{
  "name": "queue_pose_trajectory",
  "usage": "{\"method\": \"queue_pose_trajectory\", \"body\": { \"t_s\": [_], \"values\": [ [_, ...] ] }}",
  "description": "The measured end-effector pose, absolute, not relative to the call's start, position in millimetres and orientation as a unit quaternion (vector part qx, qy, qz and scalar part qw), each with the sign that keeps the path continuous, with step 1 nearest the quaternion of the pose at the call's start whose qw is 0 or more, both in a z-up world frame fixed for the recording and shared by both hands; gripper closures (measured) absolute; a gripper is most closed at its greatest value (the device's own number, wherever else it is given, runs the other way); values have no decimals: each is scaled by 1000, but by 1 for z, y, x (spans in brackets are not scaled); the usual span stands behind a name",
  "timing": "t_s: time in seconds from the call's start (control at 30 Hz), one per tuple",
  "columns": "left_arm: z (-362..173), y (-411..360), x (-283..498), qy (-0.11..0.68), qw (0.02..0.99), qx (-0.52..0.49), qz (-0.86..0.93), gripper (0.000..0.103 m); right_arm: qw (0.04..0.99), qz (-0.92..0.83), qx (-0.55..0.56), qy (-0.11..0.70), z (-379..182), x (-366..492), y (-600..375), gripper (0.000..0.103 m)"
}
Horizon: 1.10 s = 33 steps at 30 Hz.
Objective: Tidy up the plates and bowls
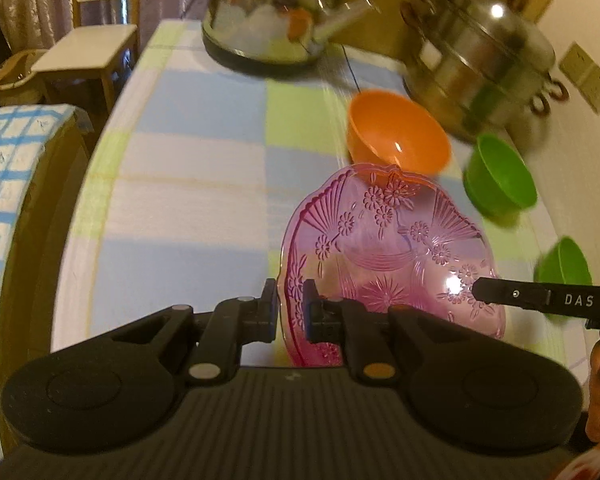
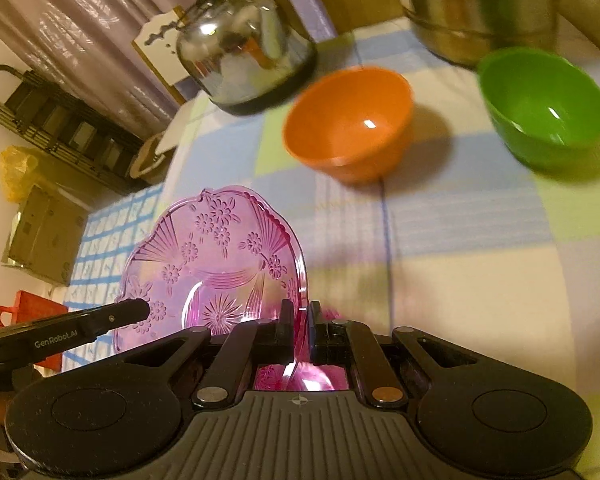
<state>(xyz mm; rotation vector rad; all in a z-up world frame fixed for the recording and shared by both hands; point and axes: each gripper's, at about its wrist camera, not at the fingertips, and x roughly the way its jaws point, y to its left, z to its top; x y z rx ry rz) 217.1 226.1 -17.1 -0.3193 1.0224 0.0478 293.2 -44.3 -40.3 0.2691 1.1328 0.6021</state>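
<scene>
A pink glass plate [image 1: 388, 256] with flower patterns is held tilted above the checked tablecloth. My left gripper [image 1: 290, 314] is shut on its left rim. My right gripper [image 2: 300, 332] is shut on its right rim; the plate [image 2: 216, 264] rises to the left of those fingers. Each gripper shows in the other's view, the right one [image 1: 540, 300] at the plate's right edge, the left one [image 2: 80, 328] at its left edge. An orange bowl [image 1: 396, 136] [image 2: 348, 120] stands upright beyond the plate. Two green bowls [image 1: 500, 178] [image 1: 564, 262] stand to its right; the right wrist view shows one [image 2: 544, 108].
A steel kettle [image 1: 272, 12] [image 2: 244, 44] and a stacked steel steamer pot [image 1: 480, 56] [image 2: 480, 4] stand at the table's far side. The table edge [image 1: 100, 168] runs along the left, with a chair [image 1: 88, 48] and a cloth-covered surface [image 1: 4, 184] beyond it.
</scene>
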Motion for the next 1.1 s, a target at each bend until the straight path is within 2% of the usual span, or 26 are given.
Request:
{"method": "queue_pose_trajectory", "body": {
  "t_s": [0.23, 0.57, 1.1],
  "values": [
    [-42, 198, 200, 507, 851, -137, 13, 92, 786, 258, 133, 546, -63, 268, -70, 97],
    [-68, 196, 194, 523, 841, -136, 13, 91, 783, 249, 115, 558, -83, 257, -72, 97],
    [-72, 187, 193, 527, 844, -98, 16, 89, 789, 253, 84, 554, -86, 253, -62, 95]
  ]
}}
